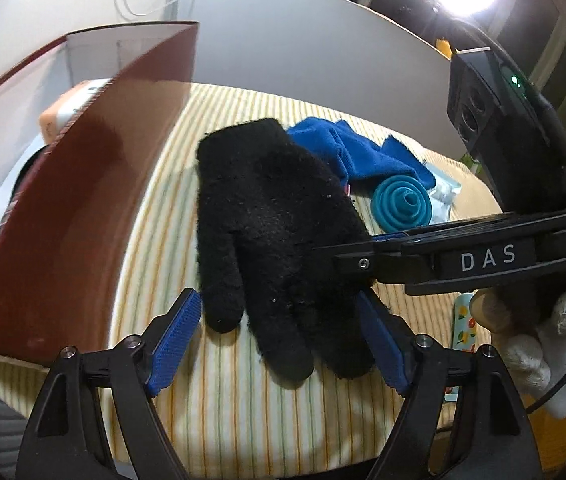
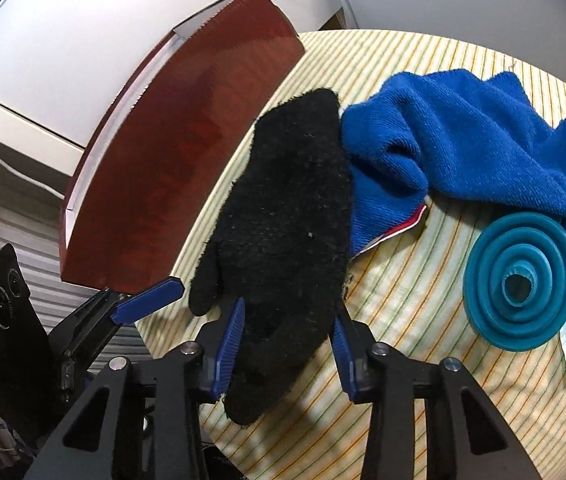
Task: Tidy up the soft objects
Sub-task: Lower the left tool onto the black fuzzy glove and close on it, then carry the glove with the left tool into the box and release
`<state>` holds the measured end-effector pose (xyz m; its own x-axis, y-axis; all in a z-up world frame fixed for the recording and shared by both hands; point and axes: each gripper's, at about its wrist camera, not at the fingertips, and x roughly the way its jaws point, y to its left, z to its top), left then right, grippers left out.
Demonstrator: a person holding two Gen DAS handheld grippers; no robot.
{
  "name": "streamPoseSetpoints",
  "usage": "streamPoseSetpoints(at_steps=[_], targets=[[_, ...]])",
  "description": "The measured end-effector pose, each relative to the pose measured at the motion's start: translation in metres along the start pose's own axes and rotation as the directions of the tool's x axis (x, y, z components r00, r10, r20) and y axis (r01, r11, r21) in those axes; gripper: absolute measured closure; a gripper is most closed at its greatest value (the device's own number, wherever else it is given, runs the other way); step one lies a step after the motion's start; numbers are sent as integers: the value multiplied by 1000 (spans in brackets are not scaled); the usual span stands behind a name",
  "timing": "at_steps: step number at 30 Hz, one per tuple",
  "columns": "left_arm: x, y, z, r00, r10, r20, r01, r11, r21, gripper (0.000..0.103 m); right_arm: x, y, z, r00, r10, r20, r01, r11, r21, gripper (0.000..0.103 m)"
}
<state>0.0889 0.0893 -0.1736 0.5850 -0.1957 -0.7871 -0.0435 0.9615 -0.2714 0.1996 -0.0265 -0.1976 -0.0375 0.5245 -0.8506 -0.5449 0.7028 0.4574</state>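
Left gripper (image 1: 279, 344) is hanging with its jaws spread wide, and in its own view I am seeing the black glove (image 1: 275, 240) lying flat on the striped cloth (image 1: 223, 400), its finger ends sitting between the blue pads (image 1: 175, 340) without either pad touching it. Right beside it the red box (image 1: 83, 220) is standing open, so I am judging that a sweep to that side risks knocking the wall. The right gripper is reaching across from the other side, over the glove's lower edge. Switching to the right wrist view, the right gripper (image 2: 287, 344) is straddling the glove's finger end, jaws partly drawn in; whether the pads are pressing yet I am not able to tell. My worry is that a pinch this near the tips is catching only fuzz and slipping, or dragging the blue towel (image 2: 463, 140) that is touching the glove, with the funnel (image 2: 523, 280) lying against it.
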Motion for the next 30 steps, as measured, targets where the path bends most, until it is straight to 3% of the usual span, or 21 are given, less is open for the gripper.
streamPoseSetpoints(at_steps=[7,11,18,30], targets=[[16,-5,3,998,-47,-38,47,999,9,23,2,-6,0,999,29,-16,-29,999,16,66],[17,-6,2,997,-72,-23,72,997,7,26,3,-2,-2,999,34,-22,-34,999,5,77],[8,-9,0,991,-137,7,137,991,-5,49,-3,8,-5,998,59,-11,-59,998,3,82],[-40,-24,-2,980,-161,119,159,987,23,49,-48,43,-22,995,71,74,-67,996,-64,83]])
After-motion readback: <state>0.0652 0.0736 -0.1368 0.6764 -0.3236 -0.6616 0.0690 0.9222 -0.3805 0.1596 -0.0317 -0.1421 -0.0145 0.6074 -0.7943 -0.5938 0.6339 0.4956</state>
